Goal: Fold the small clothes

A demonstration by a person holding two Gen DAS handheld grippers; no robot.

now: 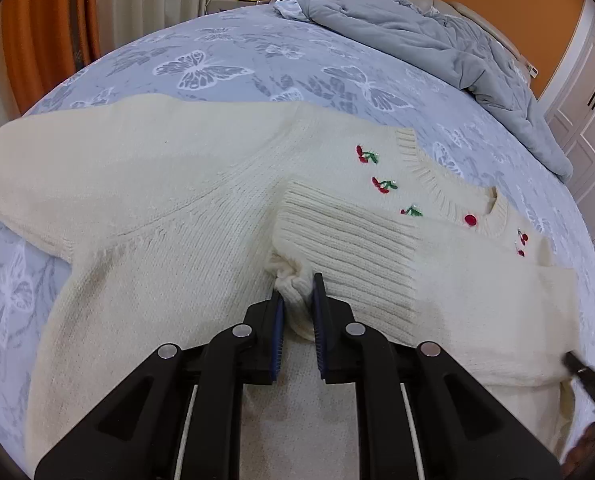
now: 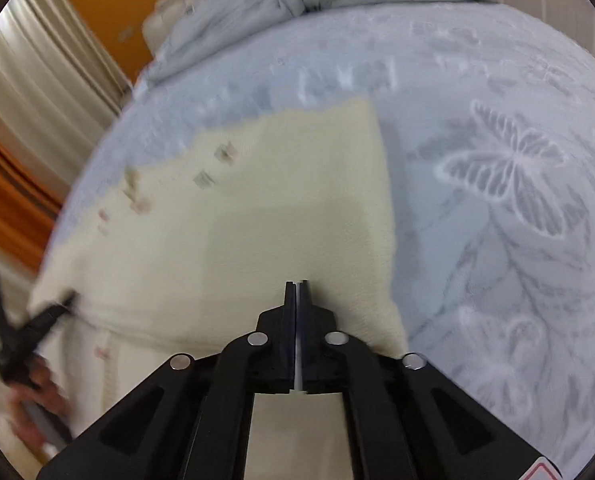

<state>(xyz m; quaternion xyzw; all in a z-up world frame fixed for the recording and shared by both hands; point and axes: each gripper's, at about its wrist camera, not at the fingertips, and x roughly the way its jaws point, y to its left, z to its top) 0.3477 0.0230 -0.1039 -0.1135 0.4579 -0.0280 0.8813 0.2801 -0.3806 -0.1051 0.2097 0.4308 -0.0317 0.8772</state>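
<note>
The left tool (image 1: 298, 294) grips the bunched ribbed cuff (image 1: 293, 280) of a cream sweater (image 1: 157, 184), whose sleeve (image 1: 437, 280) lies folded across its chest below the cherry embroidery (image 1: 385, 185). The right tool (image 2: 297, 294) is clenched, fingers nearly together over the sweater's edge; blur hides whether any cloth is pinched. The sweater lies flat on the bed (image 1: 217, 60), on a butterfly-print sheet, well apart from a rumpled grey duvet (image 1: 417, 32).

We see even, soft indoor light; the left wrist view is sharp, the right wrist view motion-blurred; both bend strongly toward dark rounded corners.
</note>
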